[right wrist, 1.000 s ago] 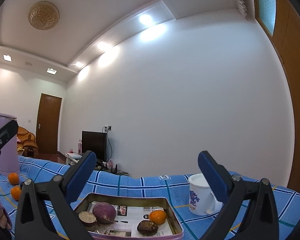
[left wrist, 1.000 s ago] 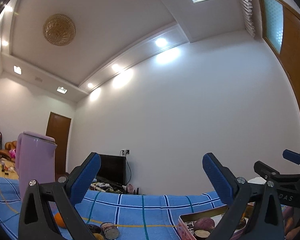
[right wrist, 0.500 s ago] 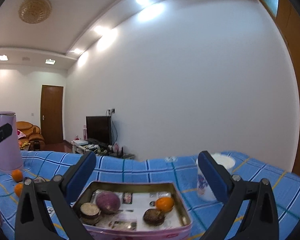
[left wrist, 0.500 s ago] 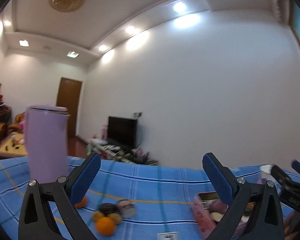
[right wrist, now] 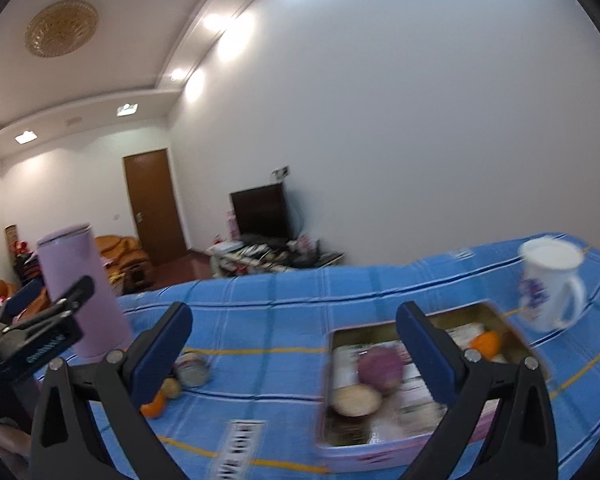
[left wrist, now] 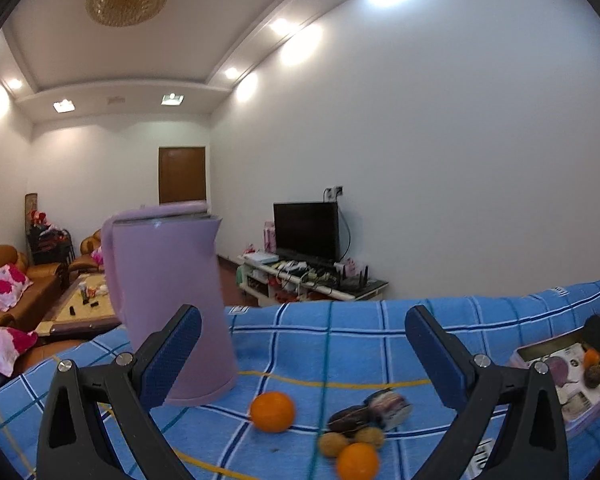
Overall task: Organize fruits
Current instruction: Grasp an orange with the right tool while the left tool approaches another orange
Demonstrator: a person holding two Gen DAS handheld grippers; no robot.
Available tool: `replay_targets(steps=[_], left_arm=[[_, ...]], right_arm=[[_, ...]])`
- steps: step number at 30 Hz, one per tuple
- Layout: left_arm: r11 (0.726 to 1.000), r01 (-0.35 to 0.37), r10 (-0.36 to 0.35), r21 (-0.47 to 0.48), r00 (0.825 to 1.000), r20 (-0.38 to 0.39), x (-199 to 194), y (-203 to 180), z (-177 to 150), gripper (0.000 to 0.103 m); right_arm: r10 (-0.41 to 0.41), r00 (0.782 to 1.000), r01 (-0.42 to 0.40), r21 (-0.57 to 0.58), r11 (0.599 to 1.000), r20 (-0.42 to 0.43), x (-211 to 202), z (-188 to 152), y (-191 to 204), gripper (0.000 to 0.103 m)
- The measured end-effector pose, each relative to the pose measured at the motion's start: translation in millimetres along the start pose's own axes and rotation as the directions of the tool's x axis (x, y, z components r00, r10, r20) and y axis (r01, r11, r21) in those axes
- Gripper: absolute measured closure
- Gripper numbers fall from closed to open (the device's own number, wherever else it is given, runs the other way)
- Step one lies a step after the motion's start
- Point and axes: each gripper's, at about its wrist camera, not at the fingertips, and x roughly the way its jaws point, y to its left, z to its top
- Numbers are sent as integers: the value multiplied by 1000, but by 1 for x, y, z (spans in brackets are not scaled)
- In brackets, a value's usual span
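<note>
Both hand-held grippers, left point(left wrist: 302, 354) and right point(right wrist: 293, 342), are hanging released; the orange point(left wrist: 272, 411), light and round, likely needs gripping across its middle.

The left gripper point(left wrist: 303, 350) hangs wide apart above a blue checked cloth point(left wrist: 340, 344). Near it lie two oranges point(left wrist: 272, 411) point(left wrist: 357, 461), small brown fruits point(left wrist: 332, 444) and a can point(left wrist: 388, 403). A lilac kettle point(left wrist: 167, 296) stands left; a tray point(left wrist: 572, 380) sits far right.
</note>
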Motion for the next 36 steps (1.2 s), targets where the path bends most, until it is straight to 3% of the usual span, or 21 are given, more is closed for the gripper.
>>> replay_targets(steps=[6, 11, 17, 19, 23, 25, 27, 31, 33, 36], left_arm=[[999, -35, 34, -11, 996, -81, 25, 21, -8, 1], [998, -53, 49, -26, 988, -146, 43, 35, -15, 1], [998, -55, 62, 35, 974, -217, 54, 53, -15, 1], [998, -55, 59, 24, 969, -240, 57, 62, -15, 1], [999, -45, 49, 19, 959, -280, 63, 76, -15, 1], [999, -32, 36, 20, 957, -288, 63, 80, -15, 1], [999, -30, 41, 41, 955, -293, 64, 84, -16, 1], [998, -28, 44, 55, 946, -322, 72, 95, -22, 1], [999, -5, 16, 32, 935, -355, 78, 98, -25, 1], [999, 35, -38, -13, 918, -394, 83, 99, -29, 1]], right_arm=[[48, 995, -51, -20, 999, -92, 33, -17, 33, 0], [44, 985, -44, 0, 999, -164, 54, -21, 39, 0], [12, 954, -33, -65, 997, -300, 79, -35, 50, 0], [39, 944, -67, -73, 995, -329, 81, -41, 54, 0], [138, 909, -173, -54, 984, -393, 83, -48, 66, 5], [158, 882, -218, -87, 972, -444, 88, -56, 83, 30], [172, 842, -263, -111, 958, -512, 96, -64, 103, 39], [202, 797, -302, -85, 950, -569, 110, -74, 121, 40], [209, 771, -315, -76, 946, -602, 118, -78, 131, 41], [169, 750, -304, -105, 947, -639, 127, -85, 141, 47]])
